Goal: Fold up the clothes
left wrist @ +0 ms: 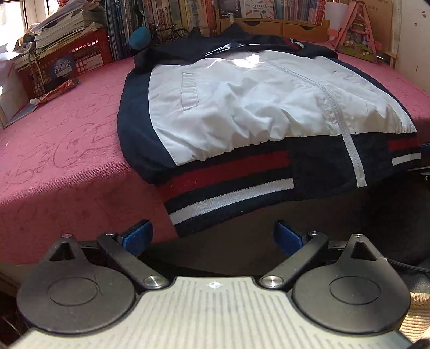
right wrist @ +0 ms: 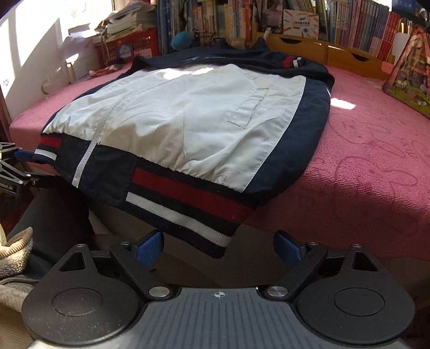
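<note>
Jacket at near edge, both grippers open and empty

Jacket (left wrist: 242, 107) lies front-up on the bed (left wrist: 67, 150), zipped, its striped waistband (left wrist: 231, 188) overhanging the near edge. The left hand-held gripper (left wrist: 212, 239) and right hand-held gripper (right wrist: 219, 245) hover just short of that waistband, jaws spread wide, holding nothing.

Judgement: the step in hand is the first grasp. Each gripper should pinch one outer waistband corner through both layers, then lift evenly so the front stays flat.

Room: open pink cover lies on both sides of the jacket. The far edge is crowded by a red crate (left wrist: 80, 59), books (right wrist: 349, 24) and wooden drawers (right wrist: 309, 45), so the fold should stop short of them.
</note>
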Demonstrator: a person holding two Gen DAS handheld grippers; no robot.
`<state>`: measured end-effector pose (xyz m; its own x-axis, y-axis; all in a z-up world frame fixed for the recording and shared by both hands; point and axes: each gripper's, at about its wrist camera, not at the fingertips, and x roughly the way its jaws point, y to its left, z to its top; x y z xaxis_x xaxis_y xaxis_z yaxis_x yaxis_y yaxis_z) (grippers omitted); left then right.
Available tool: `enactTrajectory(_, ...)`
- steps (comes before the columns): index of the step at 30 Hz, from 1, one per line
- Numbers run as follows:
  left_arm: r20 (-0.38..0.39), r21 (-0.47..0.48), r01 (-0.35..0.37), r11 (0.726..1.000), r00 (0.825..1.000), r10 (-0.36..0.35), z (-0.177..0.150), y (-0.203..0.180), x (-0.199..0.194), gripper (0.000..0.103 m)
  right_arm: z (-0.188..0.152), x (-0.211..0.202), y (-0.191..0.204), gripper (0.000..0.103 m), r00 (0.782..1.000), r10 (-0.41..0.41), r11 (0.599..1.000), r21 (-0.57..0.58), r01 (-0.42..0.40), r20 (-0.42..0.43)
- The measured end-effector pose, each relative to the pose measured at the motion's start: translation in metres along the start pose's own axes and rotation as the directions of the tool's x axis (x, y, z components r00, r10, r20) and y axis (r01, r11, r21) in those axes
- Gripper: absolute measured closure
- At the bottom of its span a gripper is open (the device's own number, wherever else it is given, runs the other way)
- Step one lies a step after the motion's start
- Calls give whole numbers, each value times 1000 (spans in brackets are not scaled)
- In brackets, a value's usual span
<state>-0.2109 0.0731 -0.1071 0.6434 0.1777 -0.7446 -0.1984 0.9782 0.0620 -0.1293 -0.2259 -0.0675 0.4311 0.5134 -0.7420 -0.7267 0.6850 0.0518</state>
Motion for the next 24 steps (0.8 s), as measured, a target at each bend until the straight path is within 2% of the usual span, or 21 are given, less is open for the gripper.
enactTrajectory(4, -6, -28, -15, 1000, 1000, 15, -1, 2, 7, 7, 0, 5, 4, 16, 999, -35, 999, -12, 35, -17)
enactTrajectory(6, 32, -40, -54, 998, 998, 55, 3, 2, -4, 10, 2, 3, 4, 29, 999, -47, 999, 0, 47, -18)
enactTrajectory(8, 72, -13, -69, 998, 995, 70, 12, 2, -12, 10, 10, -9, 2, 85, 1000, -11, 998, 55, 12, -19)
enactTrajectory(9, 92, 1, -76, 997, 993, 75, 17, 1, -15, 10, 15, -16, 1, 86, 1000, 14, 996, 92, -12, -20)
enactTrajectory(11, 132, 30, -90, 995, 988, 85, 27, 0, -22, 6, 27, -33, 4, 86, 1000, 16, 995, 95, -18, 25)
enactTrajectory(15, 212, 86, -122, 989, 972, 101, 46, -1, -37, 5, 54, -54, 6, 86, 995, 36, 995, 85, -44, 88)
enactTrajectory(18, 271, 126, -148, 981, 956, 110, 60, -3, -48, 5, 72, -57, 4, 86, 990, 48, 995, 83, -60, 133)
enactTrajectory(21, 333, 139, -179, 974, 935, 124, 87, 3, -36, 5, 99, -46, 1, 86, 984, 37, 995, 89, -53, 174)
enactTrajectory(24, 310, 84, -144, 986, 944, 112, 124, 20, -12, 5, 129, -19, -8, 85, 982, 36, 991, 124, -60, 186)
